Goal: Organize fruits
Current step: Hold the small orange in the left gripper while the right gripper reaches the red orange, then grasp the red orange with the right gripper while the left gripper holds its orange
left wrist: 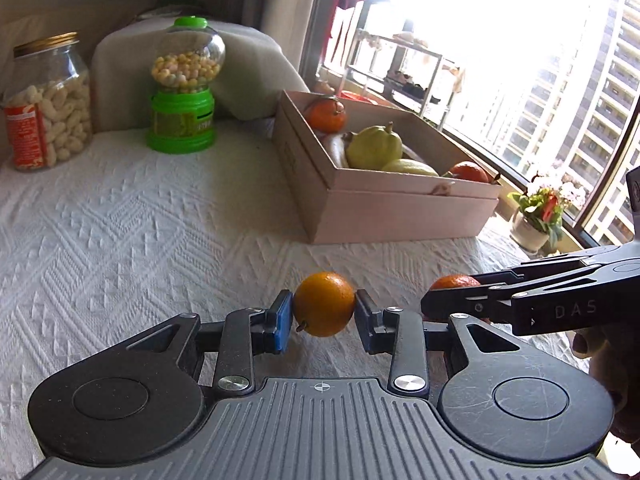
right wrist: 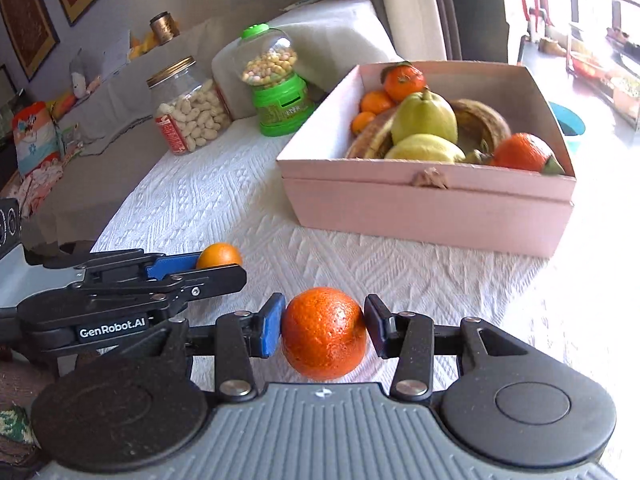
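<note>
The left gripper (left wrist: 324,312) is squeezing a small yellow-orange orange (left wrist: 324,304) right between its jaws. The right gripper (right wrist: 324,330) pinches a bigger, darker orange (right wrist: 324,332) the same way. Both fruits look round, firm and light, so holding them across the fat middle seems best.
</note>
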A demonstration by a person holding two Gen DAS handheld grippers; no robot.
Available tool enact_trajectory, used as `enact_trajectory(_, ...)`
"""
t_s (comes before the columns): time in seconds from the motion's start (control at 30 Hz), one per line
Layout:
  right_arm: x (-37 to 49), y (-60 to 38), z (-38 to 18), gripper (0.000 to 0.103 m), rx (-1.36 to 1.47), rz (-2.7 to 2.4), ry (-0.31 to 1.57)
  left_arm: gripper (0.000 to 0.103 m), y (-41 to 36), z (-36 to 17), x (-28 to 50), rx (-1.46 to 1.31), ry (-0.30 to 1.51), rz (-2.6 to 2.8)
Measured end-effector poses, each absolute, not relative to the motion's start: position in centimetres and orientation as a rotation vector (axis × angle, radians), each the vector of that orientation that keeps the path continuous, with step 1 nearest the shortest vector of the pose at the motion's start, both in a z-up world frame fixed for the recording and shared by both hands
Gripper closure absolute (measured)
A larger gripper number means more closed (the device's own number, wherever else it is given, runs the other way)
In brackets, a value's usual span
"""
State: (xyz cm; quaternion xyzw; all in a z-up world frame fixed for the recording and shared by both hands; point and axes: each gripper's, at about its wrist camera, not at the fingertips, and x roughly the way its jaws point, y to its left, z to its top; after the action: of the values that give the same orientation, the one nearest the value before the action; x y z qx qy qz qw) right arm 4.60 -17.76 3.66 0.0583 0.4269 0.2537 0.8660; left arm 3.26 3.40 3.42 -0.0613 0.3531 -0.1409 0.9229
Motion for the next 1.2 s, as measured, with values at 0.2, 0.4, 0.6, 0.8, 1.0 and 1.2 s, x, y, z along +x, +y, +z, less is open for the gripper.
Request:
enact_trajectory(0.2,3.6,-21.5,2.6,0.037,0.247,0.522,0.858,0.065,1.0,3.8,3.3,-0.06,0.737,-0.315)
enact_trajectory(0.4,2.6,-23.2,3.2,0.023,0.188,0.465,0.778,0.065,-0.3,3.3,3.5,-0.024,0.763,-0.336)
enact_trajectory(0.6,2.7,-25.2,3.4,0.02,0.153,0.329,0.721,0.065,-0.8,2.9,3.5,-0.007,0.777,-0.334)
enact_trajectory(0.8,2.6,-26.8,3.1,0.02,0.166,0.258,0.714,0.065,-1.0,2.7,3.4,-0.003,0.784,-0.337)
enact_trajectory(1.0,1.2,-25.6,3.3,0.02,0.035,0.212,0.656,0.065,-1.2,2.6,3.5,0.007,0.788,-0.34)
enact_trajectory(1.2,0.6,-24.9,3.1,0.02,0.085,0.27,0.648,0.065,-1.3,2.5,3.2,0.025,0.788,-0.362)
